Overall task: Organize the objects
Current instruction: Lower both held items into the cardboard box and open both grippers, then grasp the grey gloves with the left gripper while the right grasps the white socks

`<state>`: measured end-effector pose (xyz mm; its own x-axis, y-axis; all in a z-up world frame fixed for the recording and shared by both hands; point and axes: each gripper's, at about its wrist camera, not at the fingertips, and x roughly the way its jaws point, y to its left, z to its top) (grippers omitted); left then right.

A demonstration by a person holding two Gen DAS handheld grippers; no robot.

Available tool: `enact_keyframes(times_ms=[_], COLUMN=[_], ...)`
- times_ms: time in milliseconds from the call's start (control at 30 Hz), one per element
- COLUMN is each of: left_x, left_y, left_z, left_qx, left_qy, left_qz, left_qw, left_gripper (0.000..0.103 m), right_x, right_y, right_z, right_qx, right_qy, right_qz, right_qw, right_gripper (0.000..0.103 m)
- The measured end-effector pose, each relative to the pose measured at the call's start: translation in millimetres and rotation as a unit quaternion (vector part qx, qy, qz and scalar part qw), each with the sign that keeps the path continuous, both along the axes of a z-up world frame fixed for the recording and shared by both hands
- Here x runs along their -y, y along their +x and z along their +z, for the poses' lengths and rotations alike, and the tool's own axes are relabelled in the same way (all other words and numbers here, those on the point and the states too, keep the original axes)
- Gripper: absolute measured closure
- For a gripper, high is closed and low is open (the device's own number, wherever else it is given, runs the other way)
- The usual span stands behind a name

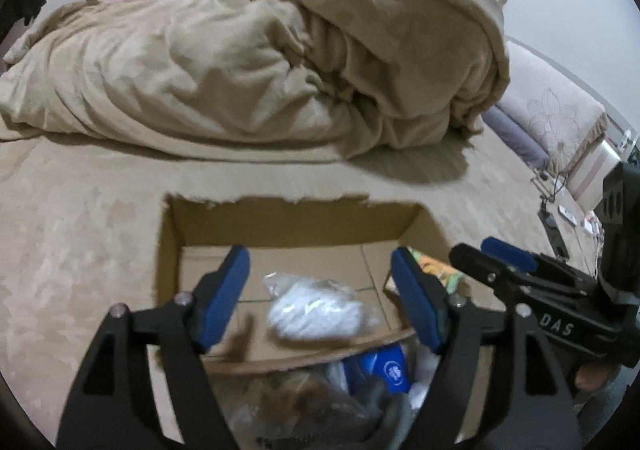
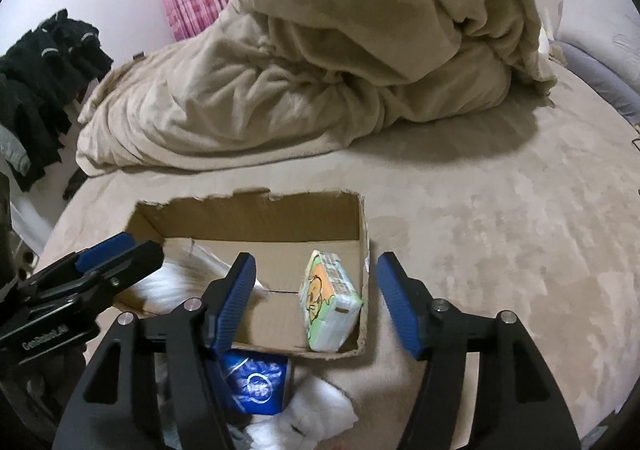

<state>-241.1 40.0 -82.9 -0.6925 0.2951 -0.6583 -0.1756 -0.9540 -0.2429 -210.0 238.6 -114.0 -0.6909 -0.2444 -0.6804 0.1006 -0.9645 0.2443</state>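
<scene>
An open cardboard box (image 1: 280,217) sits on the beige bed, also in the right wrist view (image 2: 248,221). Inside lie a white plastic-wrapped bundle (image 1: 316,310) and a green-orange tissue pack (image 2: 328,302), whose edge shows in the left wrist view (image 1: 436,270). My left gripper (image 1: 320,298) is open and empty above the bundle. My right gripper (image 2: 316,302) is open and empty, its jaws astride the tissue pack without touching it. A blue packet (image 2: 256,382) and white wads (image 2: 320,406) lie in front of the box; the packet shows in the left wrist view (image 1: 384,366).
A heaped beige duvet (image 1: 280,57) fills the back of the bed (image 2: 500,230). Dark clothes (image 2: 44,81) hang at the left. A pillow (image 1: 552,105) and a bedside clutter of cables (image 1: 560,217) lie to the right. Grey cloth (image 1: 304,406) lies near the box.
</scene>
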Motion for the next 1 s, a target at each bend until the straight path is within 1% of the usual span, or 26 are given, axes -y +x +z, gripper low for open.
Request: enact_keyframes(times_ms=[100,200,367,567,767,867,967,1000], left_x=[4,8,18,22,18,17,17,17], left_y=[12,31,71,112,141,151,155,155], left_z=[13,30,61,79,79,71,60,54], left_qx=[-0.009,-0.016,-0.036,-0.042,-0.037,-0.029,-0.017,-0.008], left_qy=[-0.006,-0.017,-0.012,0.001,0.006,0.008,0.010,0.011], left_qz=[0.008,0.016,0.026,0.023,0.018,0.019,0.021,0.023], left_qw=[0.9999,0.9996,0.9989,0.9988,0.9991,0.9994,0.9996,0.9997], left_gripper=[0.028,0.028,0.027,0.027,0.026,0.020,0.020,0.020], right_x=[1,3,8,9,7,5,4,4], right_y=[9,24,58,96,123,132,138,139], right_z=[11,28,63,89,96,93,86,83], right_qx=[-0.006,-0.013,-0.039,-0.065,-0.068,-0.066,-0.060,-0.057], right_qy=[-0.003,-0.010,-0.013,-0.013,-0.003,-0.002,-0.002,-0.001], right_qz=[0.003,0.000,0.011,0.024,0.028,0.027,0.029,0.030], right_qw=[1.000,1.000,0.999,0.997,0.997,0.997,0.998,0.998], right_gripper=[0.037,0.037,0.037,0.037,0.036,0.036,0.036,0.036])
